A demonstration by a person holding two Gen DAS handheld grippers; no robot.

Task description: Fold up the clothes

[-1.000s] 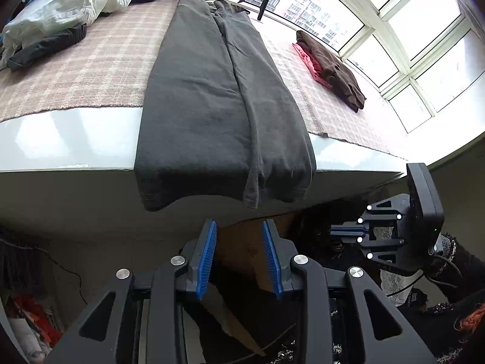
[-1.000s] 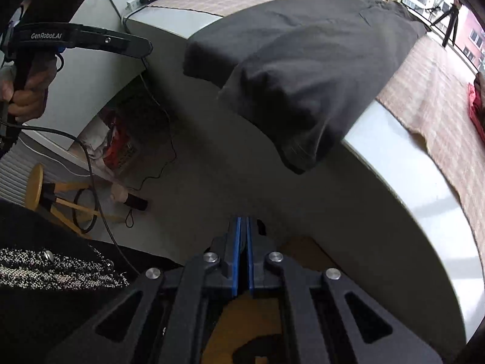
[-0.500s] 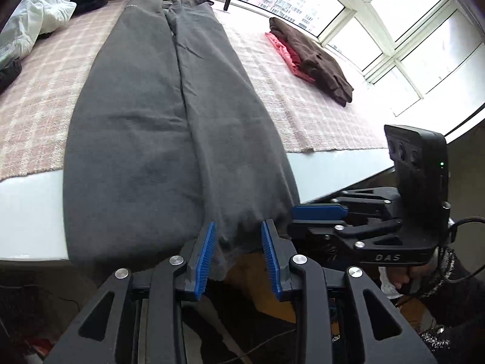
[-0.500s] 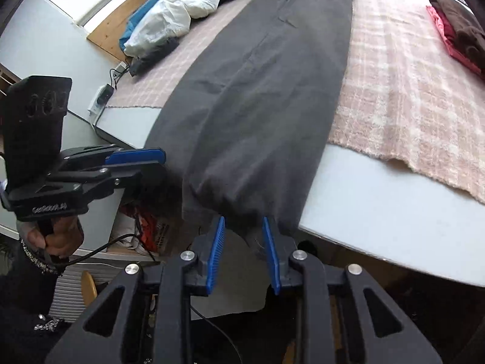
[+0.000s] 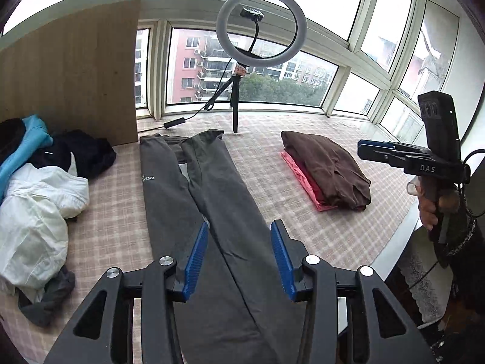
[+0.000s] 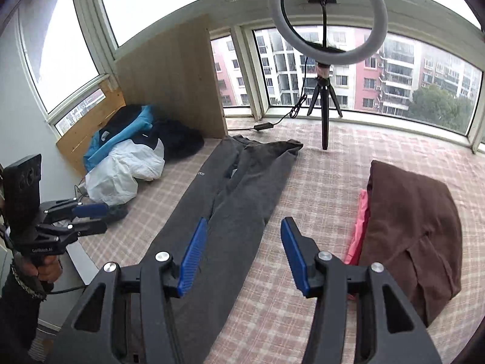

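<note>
Since the earlier frames, both grippers had risen from below the platform's edge to above the dark grey trousers (image 5: 194, 200), which now ran the length of both views instead of hanging over the white lip. Those trousers lay flat, folded leg on leg, on the pink-and-cream checked cloth (image 5: 266, 163) that covered the platform, waistband toward the windows and cuffs toward the cameras. Above them the left gripper (image 5: 239, 257) hovered with its blue-padded jaws opening, a moderate gap between them; the fabric lay beneath the gap and the pads pressed on nothing. To its right, the right gripper (image 6: 245, 254) likewise had its jaws opening, empty, over the right-hand edge of the trousers and the checked cloth. Each gripper also showed in the other's view, held by a hand (image 5: 430, 209) on a black handle. Right of the trousers and apart from them sat a folded brown garment (image 5: 330, 170) on top of a folded pink one (image 5: 303, 182). On the left lay a loose heap of white, blue and black clothes (image 5: 39, 194) against a light wooden panel (image 5: 69, 72). Beyond the waistband a white ring light on a black tripod (image 5: 260, 27) stood before the curved window (image 5: 379, 15).
</note>
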